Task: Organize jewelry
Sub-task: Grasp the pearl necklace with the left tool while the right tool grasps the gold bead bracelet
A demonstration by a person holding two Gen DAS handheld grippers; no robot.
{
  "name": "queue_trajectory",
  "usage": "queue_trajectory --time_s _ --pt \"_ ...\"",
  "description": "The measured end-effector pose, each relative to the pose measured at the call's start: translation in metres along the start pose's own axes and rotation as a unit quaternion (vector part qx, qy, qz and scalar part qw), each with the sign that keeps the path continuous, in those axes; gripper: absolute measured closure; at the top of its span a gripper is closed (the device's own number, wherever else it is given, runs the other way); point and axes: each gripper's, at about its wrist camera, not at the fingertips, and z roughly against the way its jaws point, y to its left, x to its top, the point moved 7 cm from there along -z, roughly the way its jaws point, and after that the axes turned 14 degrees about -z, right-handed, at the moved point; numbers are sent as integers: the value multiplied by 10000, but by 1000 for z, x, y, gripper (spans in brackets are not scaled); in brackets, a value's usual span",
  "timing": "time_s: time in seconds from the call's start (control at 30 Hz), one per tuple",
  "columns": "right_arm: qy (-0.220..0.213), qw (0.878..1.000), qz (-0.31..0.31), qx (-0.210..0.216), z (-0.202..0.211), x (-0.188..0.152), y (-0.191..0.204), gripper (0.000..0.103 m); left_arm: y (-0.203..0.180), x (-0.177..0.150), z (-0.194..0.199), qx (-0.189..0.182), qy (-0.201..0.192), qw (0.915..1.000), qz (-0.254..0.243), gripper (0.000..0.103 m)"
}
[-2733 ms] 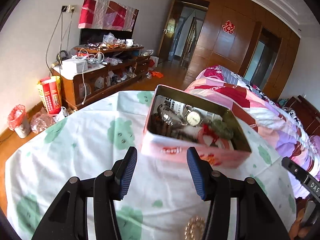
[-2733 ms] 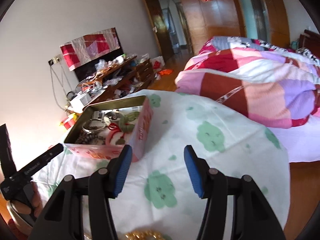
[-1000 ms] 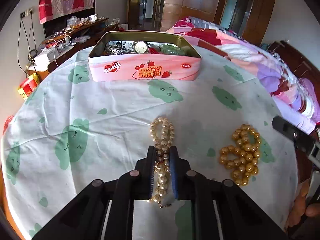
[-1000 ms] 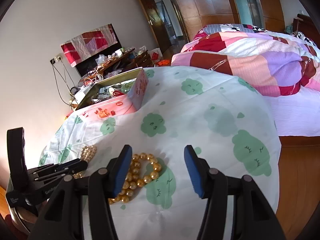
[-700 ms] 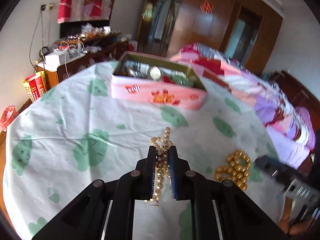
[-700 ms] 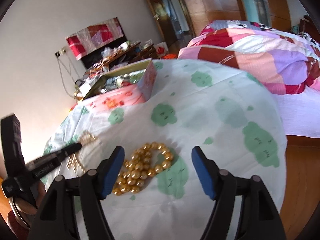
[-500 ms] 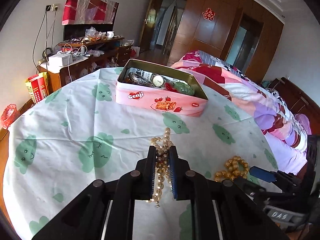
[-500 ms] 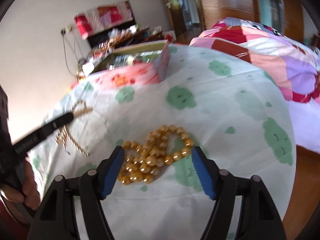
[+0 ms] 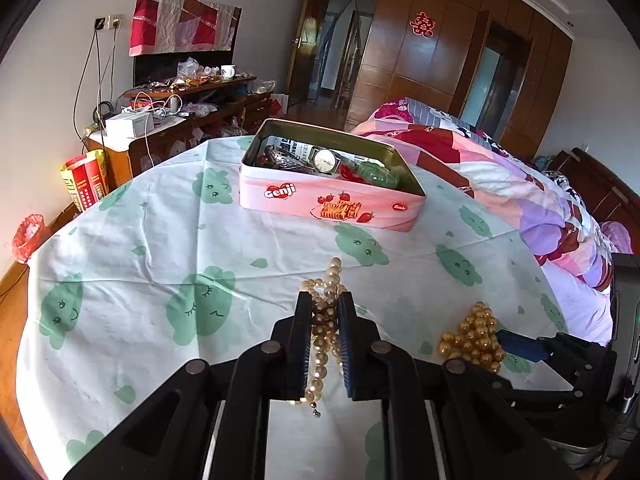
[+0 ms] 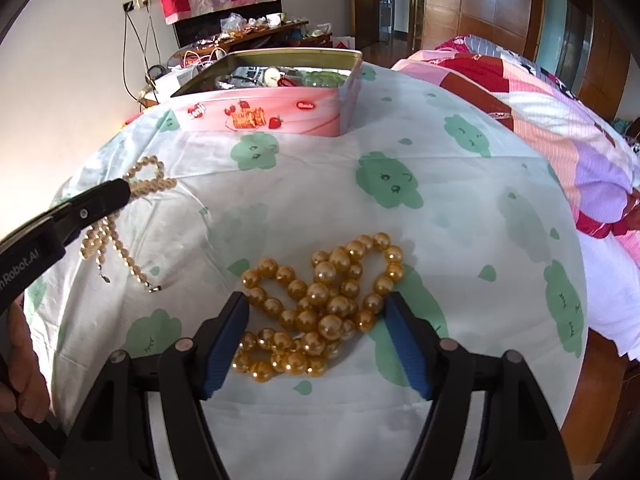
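The right gripper point(image 10: 316, 308) stood wide open around the heaped gold bead necklace point(image 10: 320, 308) on the tablecloth point(image 10: 460, 240). At left, the left gripper point(image 10: 120, 196) apparently pinched a pearl necklace point(image 10: 120, 224), its ends trailing. The pink tin point(image 10: 272, 114) sat beyond.

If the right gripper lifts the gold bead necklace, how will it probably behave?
The gold bead necklace lies in a loose heap, so it will probably hang limp and floppy. Its round, glossy beads may slip from the open right gripper. Loops outside the grip would likely dangle.
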Motion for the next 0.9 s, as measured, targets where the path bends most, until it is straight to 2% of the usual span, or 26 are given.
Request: queue_trajectory --time_s 0.03,0.17,0.2,0.23,0.37,0.67,0.73,0.8,0.9 --pt "-27 10000 44 -33 1 0 0 46 0 0 0 8 -3 10000 -5 91" --pt "-76 9998 172 -90 2 -1 2 58 1 -1 0 65 20 10000 -26 91" --pt "-95 9997 197 -70 3 -1 3 66 1 -1 0 79 24 10000 -24 91" --pt "-97 9997 211 -38 3 -1 4 68 1 -1 0 80 25 10000 -18 91" --pt "-97 9998 139 79 3 0 3 69 4 -2 -1 98 44 9999 39 91" --pt "-4 9945 -533 901 9 1 2 69 5 -2 -2 134 47 9999 53 91" --pt "-72 9933 -524 1024 13 2 8 72 5 -2 -2 134 48 9999 57 91" --pt "-183 9930 -430 1084 20 4 15 78 5 -2 -2 140 47 9999 59 91" --pt "-311 9916 -376 1194 29 6 23 78 5 -1 -2 141 47 9999 51 91"
